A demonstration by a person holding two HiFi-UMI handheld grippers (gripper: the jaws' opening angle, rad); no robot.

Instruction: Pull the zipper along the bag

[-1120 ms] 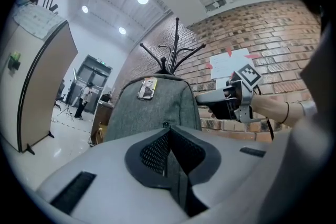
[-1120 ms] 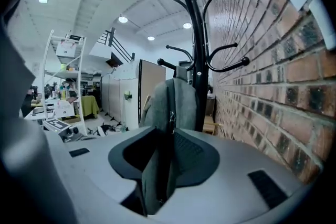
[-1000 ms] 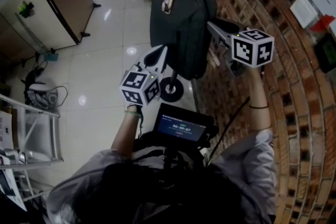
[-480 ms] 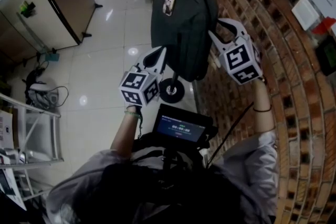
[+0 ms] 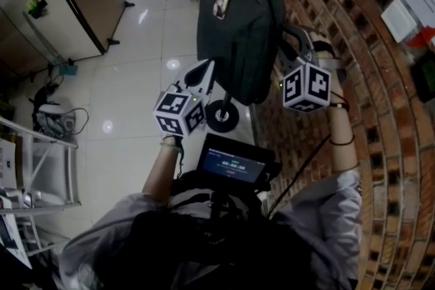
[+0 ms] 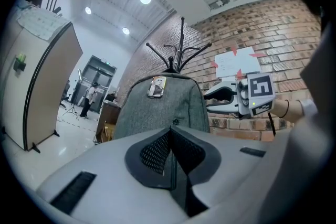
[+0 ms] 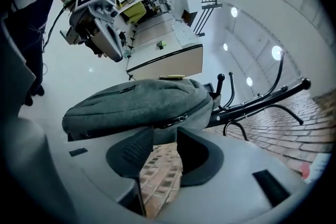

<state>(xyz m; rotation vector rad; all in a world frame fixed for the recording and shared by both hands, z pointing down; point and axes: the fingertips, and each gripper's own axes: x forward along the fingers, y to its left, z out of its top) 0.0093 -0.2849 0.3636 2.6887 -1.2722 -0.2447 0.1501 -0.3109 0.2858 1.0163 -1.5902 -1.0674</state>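
Observation:
A grey backpack point(image 5: 238, 30) with a small photo tag hangs on a coat rack by the brick wall. In the right gripper view its side zipper point(image 7: 173, 122) runs just beyond my jaw tips. My right gripper point(image 5: 291, 34) is at the bag's right side, and its jaws are opening. Only brick wall shows between the jaws point(image 7: 165, 139), and nothing is held. My left gripper point(image 5: 206, 70) hangs near the bag's lower left edge. It is shut point(image 6: 170, 136) with nothing in it, and the bag point(image 6: 157, 107) lies beyond its tips.
The black coat rack point(image 6: 176, 55) carries the bag, and its round base point(image 5: 221, 117) stands on the shiny tiled floor. The brick wall point(image 5: 353, 10) with pinned papers is close on the right. A small screen point(image 5: 234, 163) sits at the person's chest. A metal shelf point(image 5: 34, 166) is at the left.
My right gripper has turned and dropped a little beside the bag, its marker cube swinging down and left, and its jaws have spread. The left gripper has not moved.

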